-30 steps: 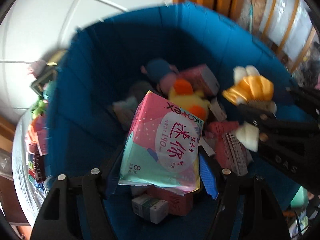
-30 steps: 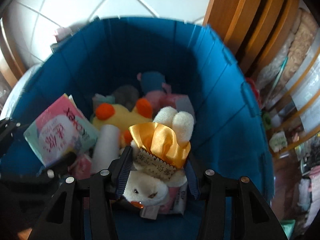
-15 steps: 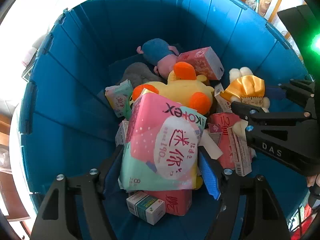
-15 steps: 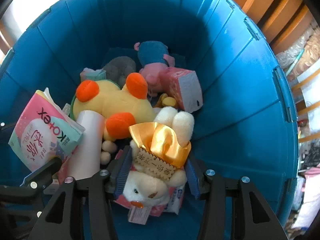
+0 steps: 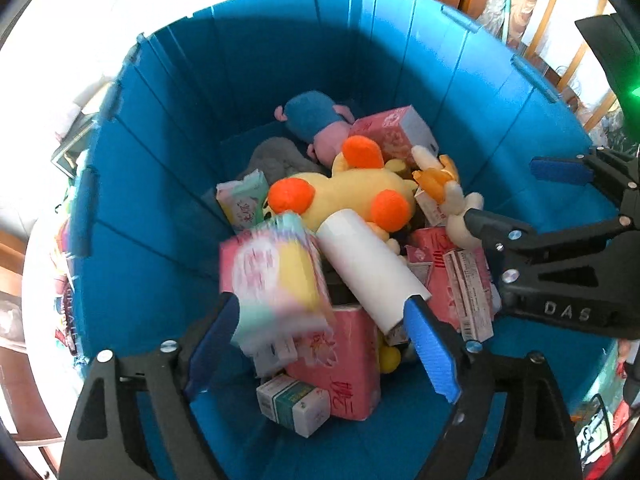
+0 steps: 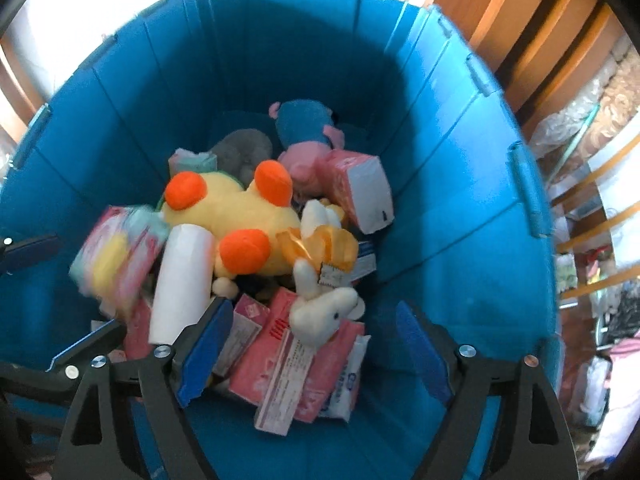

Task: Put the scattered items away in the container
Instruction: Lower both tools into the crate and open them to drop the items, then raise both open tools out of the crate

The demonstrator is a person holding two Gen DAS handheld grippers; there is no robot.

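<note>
Left wrist view: left gripper gapes released, blurred pad packet between its fingers. Right gripper gapes too, white rabbit plush just ahead in the blue bin.

One blue bin, four plush toys, one white roll; perhaps seven packets.

Two wrist views looking down into one bin

Both are hovering close above it, sharing the duck; left view is catching the right tongs.
</note>
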